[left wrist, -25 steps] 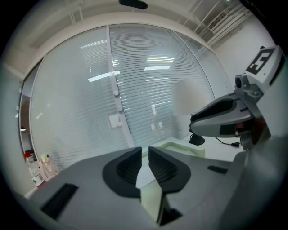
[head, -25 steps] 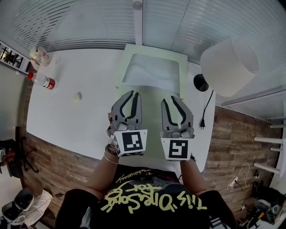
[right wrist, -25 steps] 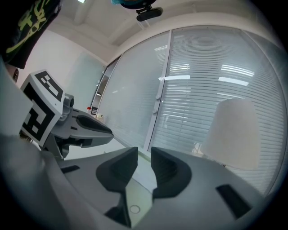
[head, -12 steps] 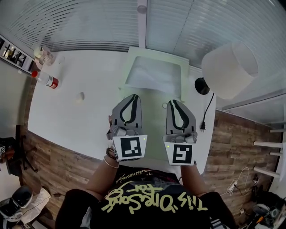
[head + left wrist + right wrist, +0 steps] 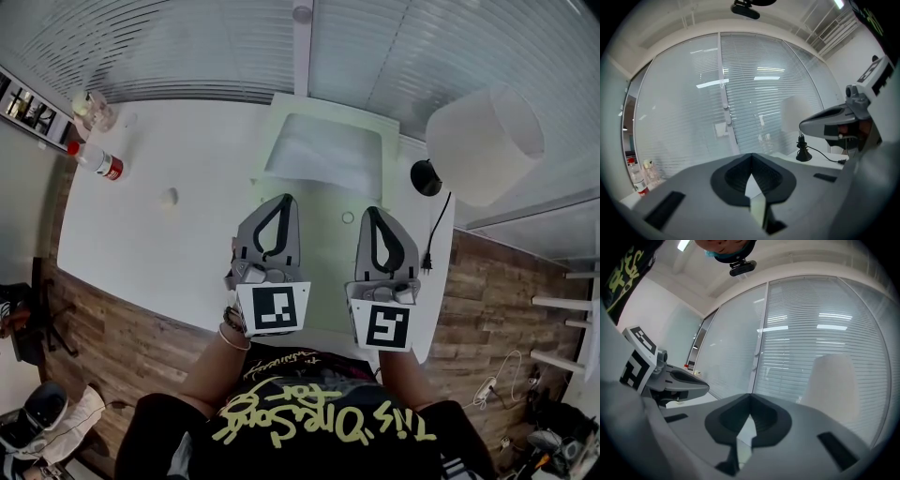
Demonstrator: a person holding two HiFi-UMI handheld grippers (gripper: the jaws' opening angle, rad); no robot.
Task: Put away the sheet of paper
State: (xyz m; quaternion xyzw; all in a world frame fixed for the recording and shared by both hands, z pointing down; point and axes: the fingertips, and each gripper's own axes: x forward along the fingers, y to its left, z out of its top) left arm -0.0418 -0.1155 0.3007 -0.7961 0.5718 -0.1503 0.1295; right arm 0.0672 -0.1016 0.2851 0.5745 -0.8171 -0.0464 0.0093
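A white sheet of paper (image 5: 323,155) lies inside a pale green folder (image 5: 330,105) at the far middle of the white table (image 5: 169,253). Both grippers hover side by side just short of it, pointing at it. My left gripper (image 5: 285,197) is shut with nothing between its jaws, and its closed tips (image 5: 751,154) show only the table beyond. My right gripper (image 5: 373,210) is also shut and empty, its tips (image 5: 750,395) meeting in a point. Neither touches the paper.
A lamp with a large white shade (image 5: 483,141) and black base (image 5: 424,176) stands at the right, its cord (image 5: 433,230) running to the table edge. A red-capped bottle (image 5: 94,161) and a small round object (image 5: 169,197) are at the left. A small ring (image 5: 348,217) lies between the grippers.
Both grippers' jaws have closed from open to fully shut, taking hold of nothing. The hands stay near the same place in front of the folder.
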